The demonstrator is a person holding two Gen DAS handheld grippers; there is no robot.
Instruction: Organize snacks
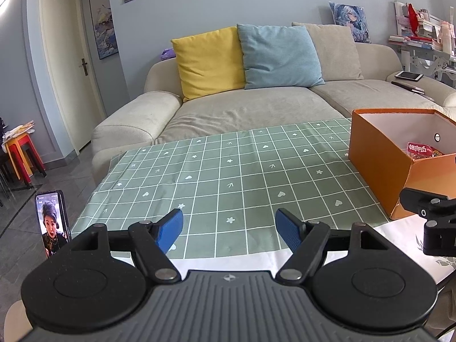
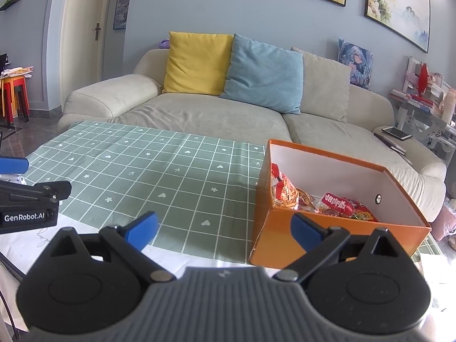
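Both blue-padded grippers, left (image 1: 229,228) and right (image 2: 223,229), hang spread and empty over the green checked tablecloth (image 1: 228,171), since red snack packets (image 2: 342,206) already fill the orange cardboard box (image 2: 327,238).

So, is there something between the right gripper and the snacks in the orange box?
Only the box's own near wall. The right gripper is open and low in front of the orange box; the snack packets lie inside, and the top is open.
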